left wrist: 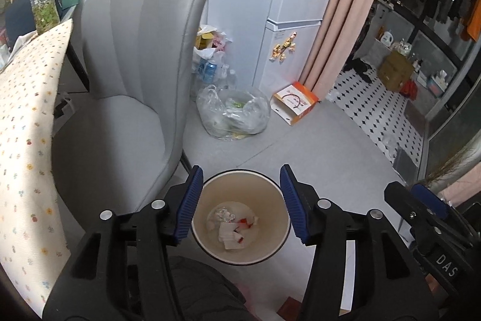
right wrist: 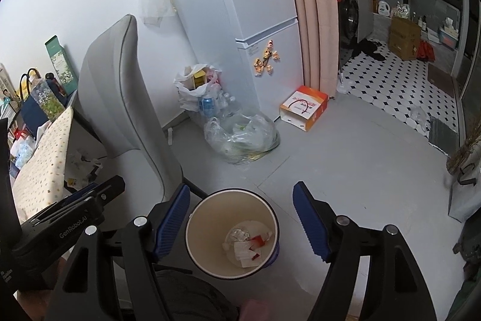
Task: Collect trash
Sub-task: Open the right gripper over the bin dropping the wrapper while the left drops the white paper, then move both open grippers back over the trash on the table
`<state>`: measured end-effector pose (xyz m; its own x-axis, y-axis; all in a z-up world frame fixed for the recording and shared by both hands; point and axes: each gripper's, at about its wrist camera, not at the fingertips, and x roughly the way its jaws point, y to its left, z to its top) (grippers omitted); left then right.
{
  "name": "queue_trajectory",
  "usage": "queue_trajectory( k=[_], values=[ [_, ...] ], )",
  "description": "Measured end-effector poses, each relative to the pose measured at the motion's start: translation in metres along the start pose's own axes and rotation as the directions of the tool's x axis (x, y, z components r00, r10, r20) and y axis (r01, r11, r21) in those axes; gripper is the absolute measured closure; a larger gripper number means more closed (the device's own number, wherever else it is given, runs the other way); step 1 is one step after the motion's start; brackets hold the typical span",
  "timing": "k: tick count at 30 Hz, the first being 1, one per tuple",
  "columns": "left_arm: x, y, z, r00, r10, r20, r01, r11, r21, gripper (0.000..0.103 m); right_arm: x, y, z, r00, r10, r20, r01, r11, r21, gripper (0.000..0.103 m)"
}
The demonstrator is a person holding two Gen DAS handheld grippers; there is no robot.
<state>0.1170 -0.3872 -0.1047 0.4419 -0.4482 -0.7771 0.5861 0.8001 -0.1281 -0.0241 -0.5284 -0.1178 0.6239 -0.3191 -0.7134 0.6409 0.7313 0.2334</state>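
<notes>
Your left hand-held gripper (left wrist: 240, 205) and right hand-held gripper (right wrist: 242, 223) both hang wide open above the bin (left wrist: 240, 259), which stands on the floor beside the grey chair (left wrist: 141, 50) with scraps of trash (left wrist: 231, 227) inside.

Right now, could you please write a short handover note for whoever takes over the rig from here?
Left gripper: open, empty, above the bin.
Right gripper: open, empty, also above the bin.
Trash bin: on the floor beside the grey chair, with crumpled paper scraps at the bottom.
Done: some trash is already in the bin.
Left: scraps lie on the floor between the chair and the dotted cloth; a clear plastic bag and an orange box sit near the fridge.
</notes>
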Motion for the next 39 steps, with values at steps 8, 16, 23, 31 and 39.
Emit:
queue_trajectory(
  k=[8, 16, 23, 31, 39],
  values=[
    [-0.035, 0.030, -0.002, 0.992, 0.107, 0.072, -0.104, 0.994, -0.041, 0.038, -0.014, 0.027, 0.000, 0.999, 0.034, 0.018, -0.033, 0.998, -0.055, 0.024],
    [-0.093, 0.081, -0.008, 0.959, 0.226, 0.172, -0.206, 0.970, -0.128, 0.019, -0.039, 0.090, -0.003, 0.994, 0.090, 0.060, -0.079, 0.983, -0.165, 0.011],
    [-0.133, 0.131, -0.021, 0.942, 0.270, 0.201, -0.224, 0.948, -0.225, 0.008, -0.061, 0.142, -0.016, 0.988, 0.140, 0.067, -0.120, 0.962, -0.246, 0.008],
    [-0.172, 0.181, -0.042, 0.923, 0.307, 0.231, -0.219, 0.914, -0.341, 0.007, -0.088, 0.198, -0.035, 0.978, 0.197, 0.073, -0.161, 0.925, -0.344, 0.008],
    [-0.208, 0.226, -0.068, 0.900, 0.361, 0.245, -0.234, 0.873, -0.427, 0.006, -0.109, 0.248, -0.057, 0.966, 0.253, 0.062, -0.207, 0.889, -0.408, 0.008]
  ],
)
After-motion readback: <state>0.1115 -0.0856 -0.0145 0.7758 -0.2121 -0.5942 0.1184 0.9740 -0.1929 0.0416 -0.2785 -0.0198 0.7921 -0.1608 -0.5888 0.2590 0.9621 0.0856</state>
